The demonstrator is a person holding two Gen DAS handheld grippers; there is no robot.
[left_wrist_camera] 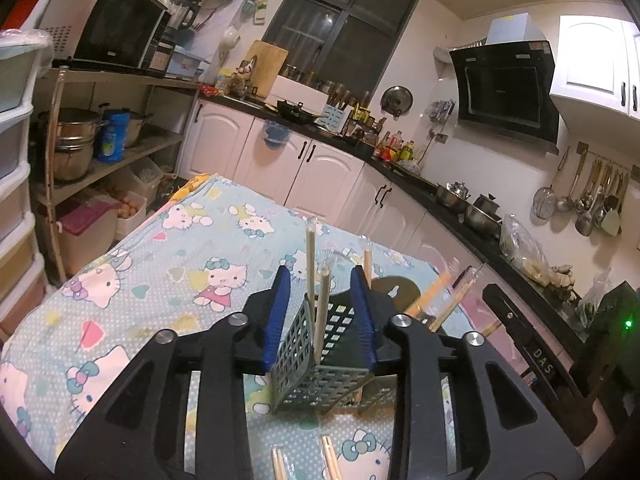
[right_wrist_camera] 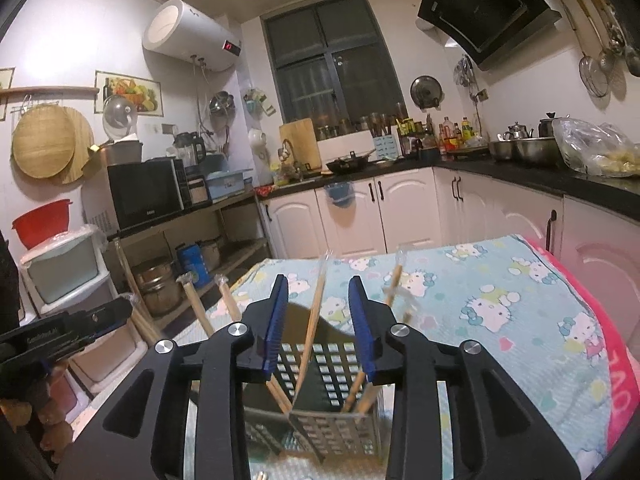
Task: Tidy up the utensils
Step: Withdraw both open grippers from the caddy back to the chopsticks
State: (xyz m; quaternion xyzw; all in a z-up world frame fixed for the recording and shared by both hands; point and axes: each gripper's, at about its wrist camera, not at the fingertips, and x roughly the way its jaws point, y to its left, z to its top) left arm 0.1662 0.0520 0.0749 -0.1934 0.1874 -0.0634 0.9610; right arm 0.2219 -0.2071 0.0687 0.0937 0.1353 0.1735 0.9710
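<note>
Your left fingers (left_wrist_camera: 280, 312) stand parted, their blue pads on either side of the grey perforated utensil caddy (left_wrist_camera: 320, 364), and from the left wrist view you cannot tell for certain whether the pads touch its walls; nothing is clearly clamped. The left gripper (left_wrist_camera: 322, 314) sits low over the worktop (left_wrist_camera: 160, 264), which is covered by a pale blue cartoon-cat cloth. Two wrapped chopsticks (left_wrist_camera: 311, 264) stand nearly upright in the caddy between the pads, their clear wrapper tips rising above the fingertips. More chopsticks (left_wrist_camera: 448, 300) lean out to the right of the caddy, blurred. Near the bottom edge, loose chopstick ends (left_wrist_camera: 330, 456) lie on the cloth just in front of the caddy. Your right fingers (right_wrist_camera: 362, 320) are likewise spread apart, with the right gripper (right_wrist_camera: 318, 318) above the same caddy (right_wrist_camera: 332, 412), seen here from another side with its inner divider in view. One chopstick (right_wrist_camera: 314, 320) leans up through the gap between the pads without being pinched; others (right_wrist_camera: 392, 284) slant to the right, and two with wrapped ends (right_wrist_camera: 196, 304) poke out to the left. In the right wrist view the body of your other gripper (right_wrist_camera: 68, 336) shows at the left edge.
</note>
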